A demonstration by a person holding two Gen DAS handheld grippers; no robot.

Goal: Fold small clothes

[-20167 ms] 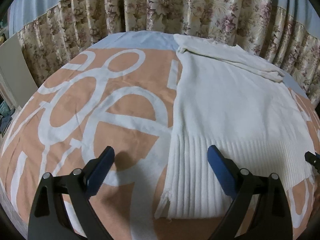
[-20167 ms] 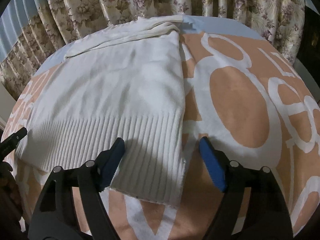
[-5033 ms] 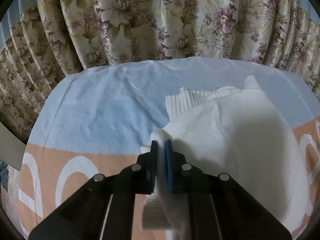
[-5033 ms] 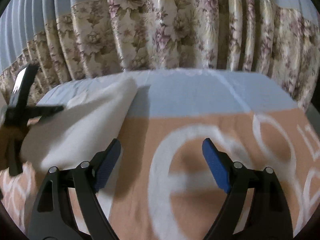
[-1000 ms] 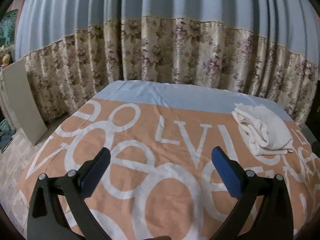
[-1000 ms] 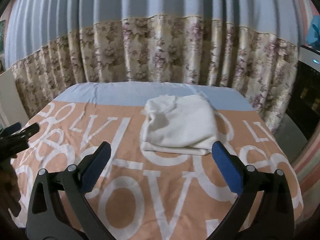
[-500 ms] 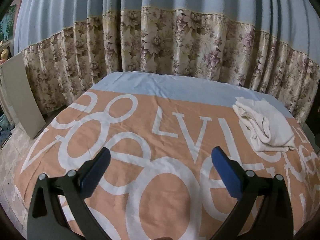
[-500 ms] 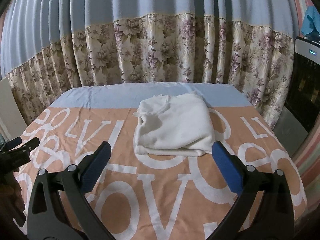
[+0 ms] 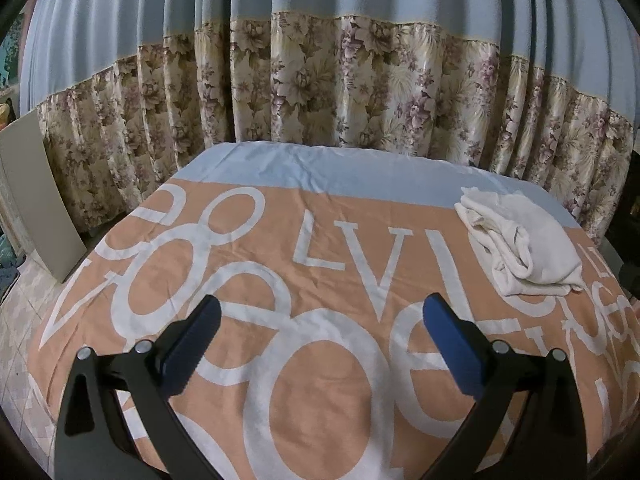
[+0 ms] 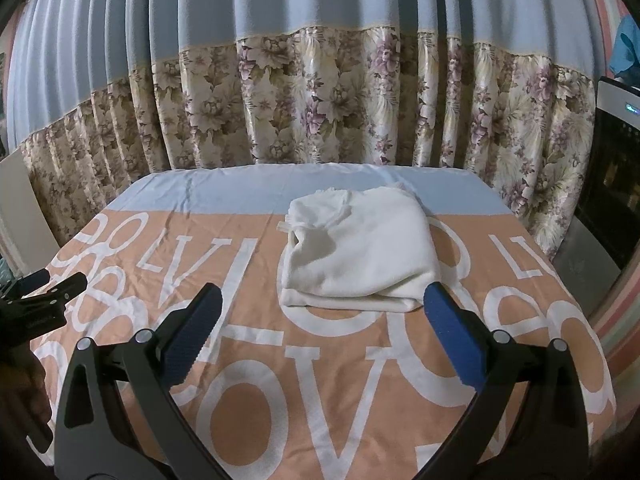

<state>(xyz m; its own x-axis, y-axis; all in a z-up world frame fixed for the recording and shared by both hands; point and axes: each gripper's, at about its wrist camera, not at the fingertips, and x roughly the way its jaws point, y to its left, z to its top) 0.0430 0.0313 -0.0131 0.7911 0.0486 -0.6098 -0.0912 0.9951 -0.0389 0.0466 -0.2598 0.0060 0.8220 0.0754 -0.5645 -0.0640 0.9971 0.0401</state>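
Observation:
A white knitted garment lies folded in a compact bundle on the orange, white-lettered cloth near the table's far side. In the left wrist view the garment sits at the far right. My left gripper is open and empty, held above the table's near middle, well left of the bundle. My right gripper is open and empty, held just in front of the bundle, not touching it. The left gripper also shows at the left edge of the right wrist view.
Floral and blue curtains hang behind the table. A grey board leans at the left over a tiled floor. A dark appliance stands at the right. The table's far strip is pale blue.
Over the last second both grippers stayed open and empty and shifted slightly toward the table. The folded garment has not moved.

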